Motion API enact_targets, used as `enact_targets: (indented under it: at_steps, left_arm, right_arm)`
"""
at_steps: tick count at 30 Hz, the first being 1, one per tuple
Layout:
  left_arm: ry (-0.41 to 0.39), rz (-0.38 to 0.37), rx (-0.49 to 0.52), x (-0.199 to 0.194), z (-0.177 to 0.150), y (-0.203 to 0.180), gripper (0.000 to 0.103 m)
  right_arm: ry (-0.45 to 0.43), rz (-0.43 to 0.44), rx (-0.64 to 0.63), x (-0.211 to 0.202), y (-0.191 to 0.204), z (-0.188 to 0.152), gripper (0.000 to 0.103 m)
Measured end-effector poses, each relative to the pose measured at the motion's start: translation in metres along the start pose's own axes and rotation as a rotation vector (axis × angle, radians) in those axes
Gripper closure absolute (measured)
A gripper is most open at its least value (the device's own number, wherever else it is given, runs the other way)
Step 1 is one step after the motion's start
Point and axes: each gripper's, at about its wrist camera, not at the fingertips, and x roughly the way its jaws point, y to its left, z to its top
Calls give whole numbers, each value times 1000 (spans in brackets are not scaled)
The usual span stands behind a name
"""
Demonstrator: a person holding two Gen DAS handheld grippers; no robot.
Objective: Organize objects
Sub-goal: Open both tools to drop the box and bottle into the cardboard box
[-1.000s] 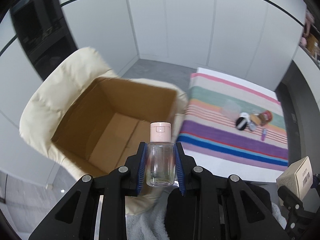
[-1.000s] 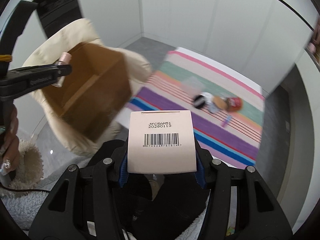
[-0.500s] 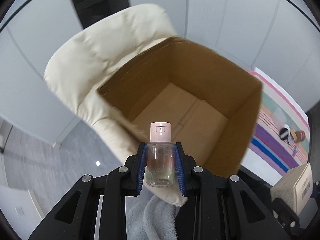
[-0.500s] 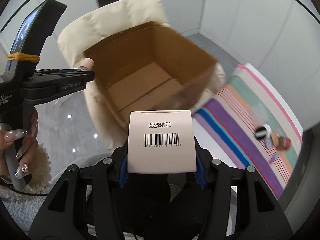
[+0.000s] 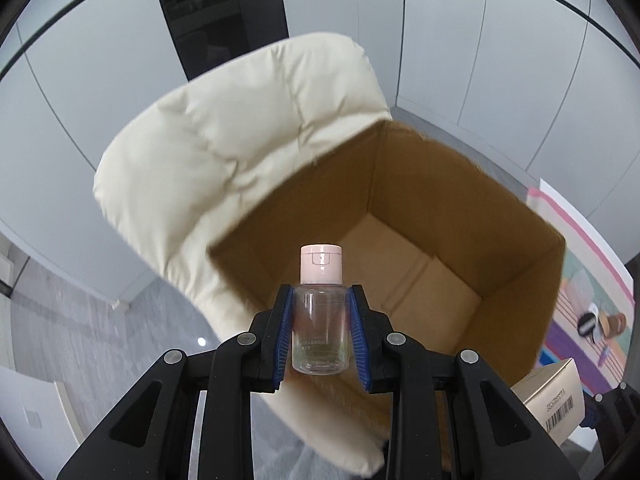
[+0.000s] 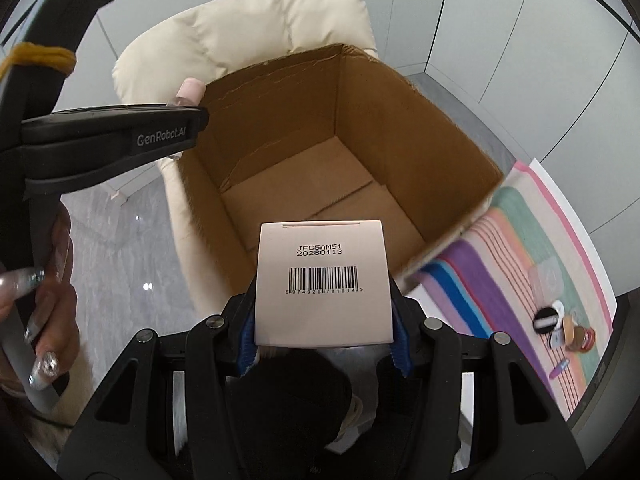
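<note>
The left tool (image 5: 321,326) clamps a clear bottle (image 5: 320,328) with a pink cap; the right tool (image 6: 323,334) pinches a barcoded carton (image 6: 323,284) — both poised at the near rim of the open cardboard box (image 6: 420,132) on a cream chair (image 5: 224,160). This looks like the drop-off step: next, move over the box floor and release.

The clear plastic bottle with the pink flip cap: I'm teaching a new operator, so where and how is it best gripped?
Grip the clear plastic bottle with the pink flip cap across its round body, below the shoulder, fingers closing from its two sides. The body is wide and straight-walled; the cap is narrower. The left gripper grips it this way, upright, in front of the open cardboard box.
</note>
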Motion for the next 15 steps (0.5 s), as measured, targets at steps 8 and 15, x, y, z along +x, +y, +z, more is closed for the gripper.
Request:
enact_targets:
  at_steps: [8, 15]
  left_arm:
    - [32, 42, -31, 29, 17, 11, 75]
    - [113, -50, -103, 39, 13, 22, 4]
  right_arm:
    - [-2, -42, 76, 33, -15, 29, 46]
    - [-19, -93, 157, 44, -29, 25, 0]
